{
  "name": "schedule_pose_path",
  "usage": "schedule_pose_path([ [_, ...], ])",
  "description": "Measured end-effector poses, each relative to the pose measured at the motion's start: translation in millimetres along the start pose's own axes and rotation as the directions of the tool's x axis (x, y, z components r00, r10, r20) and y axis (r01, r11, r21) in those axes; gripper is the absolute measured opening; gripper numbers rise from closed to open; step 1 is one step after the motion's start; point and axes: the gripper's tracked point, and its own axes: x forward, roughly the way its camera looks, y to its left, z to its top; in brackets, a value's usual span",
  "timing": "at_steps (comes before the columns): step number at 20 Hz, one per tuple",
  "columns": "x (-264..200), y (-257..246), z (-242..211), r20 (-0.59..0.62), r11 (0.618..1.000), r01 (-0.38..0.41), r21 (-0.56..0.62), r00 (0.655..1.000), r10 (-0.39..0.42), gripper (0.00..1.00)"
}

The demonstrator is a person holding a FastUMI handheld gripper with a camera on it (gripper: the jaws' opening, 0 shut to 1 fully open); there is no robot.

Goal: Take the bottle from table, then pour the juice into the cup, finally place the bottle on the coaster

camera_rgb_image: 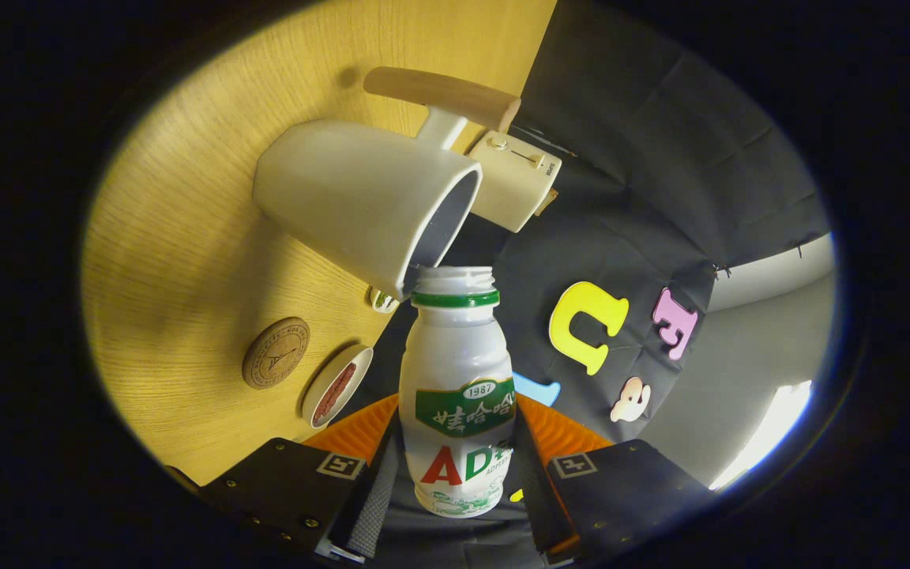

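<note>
Between our two fingers sits the bottle [459,395], and our gripper [455,474] is pinched on its lower body, one finger pressing on each side. Its cap is off, the open mouth above a green neck ring, and it points away from us toward the cup. The whole scene appears tilted, with the wooden table [186,237] standing like a wall on the left.

Going from the left, we see a round brown coaster [276,352] on the table, well apart from the bottle. Just beside it is a small white dish [336,386] with something dark red inside. Further along is the white cup [364,201], its open rim right at the bottle's mouth; whether they touch, we cannot tell. Beyond the cup lie a wooden handle [443,95] and a cream-coloured box [514,180].
</note>
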Motion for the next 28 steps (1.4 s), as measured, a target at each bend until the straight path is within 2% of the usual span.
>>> schedule_pose_path([
  [14,0.3,-0.8,0.2,0.001,1.000,-0.001,-0.002,1.000,0.001,0.71],
  [22,-0.3,3.8,-2.3,0.002,0.994,-0.033,0.106,0.999,0.033,0.71],
  [28,-2.5,10.9,-0.3,0.016,0.960,-0.064,0.273,0.998,0.061,0.71],
])
